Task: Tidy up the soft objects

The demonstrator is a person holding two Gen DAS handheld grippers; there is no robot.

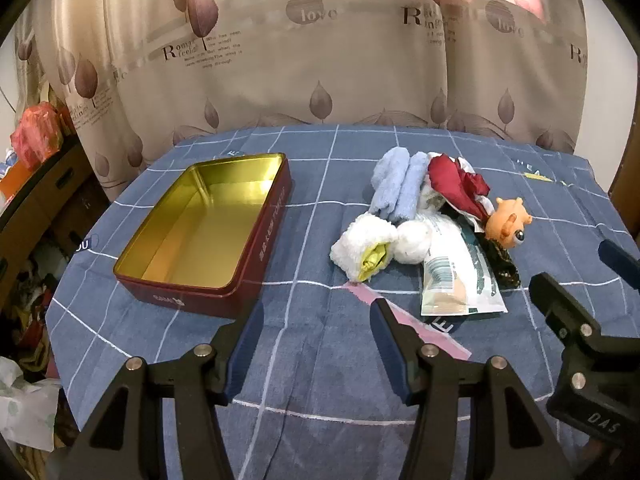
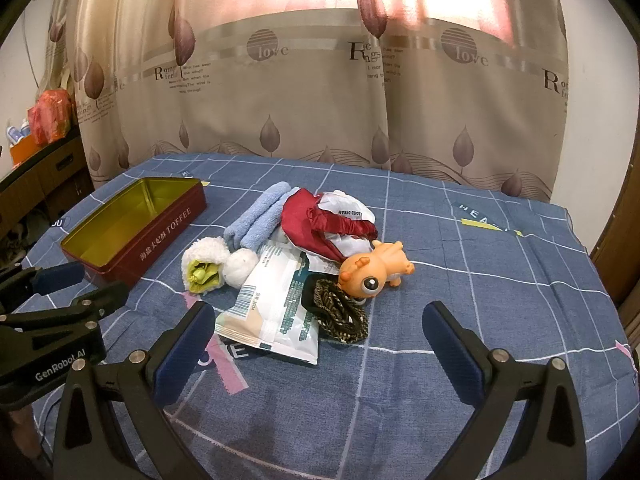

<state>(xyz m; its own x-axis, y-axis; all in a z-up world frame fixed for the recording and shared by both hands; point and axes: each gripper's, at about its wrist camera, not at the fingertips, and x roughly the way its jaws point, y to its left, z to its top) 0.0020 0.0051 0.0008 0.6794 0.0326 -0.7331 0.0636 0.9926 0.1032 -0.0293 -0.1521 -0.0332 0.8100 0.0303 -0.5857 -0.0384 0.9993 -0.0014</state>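
Observation:
A red toffee tin [image 1: 224, 276] [image 2: 160, 236] with a gold inside stands open and empty on the left of the blue checked tablecloth [image 1: 320, 360]. To its right lies a pile: a light blue towel [image 1: 400, 188] [image 2: 256, 220], a red and white cloth [image 1: 452, 180] [image 2: 320, 220], a white fluffy item with a yellow-green centre [image 1: 366, 248] [image 2: 204, 264], a wipes packet [image 1: 456, 276] [image 2: 276, 308], a dark patterned scrunchie [image 2: 340, 312] and an orange toy [image 1: 508, 226] [image 2: 372, 270]. My left gripper [image 1: 316, 344] is open and empty, near the table's front between tin and pile. My right gripper [image 2: 320, 340] is open and empty, in front of the packet and scrunchie.
A leaf-print curtain [image 1: 320, 60] hangs behind the table. A dark shelf with red bags [image 1: 36, 136] and clutter stands at the left. The right gripper's body shows at the right of the left wrist view [image 1: 580, 340].

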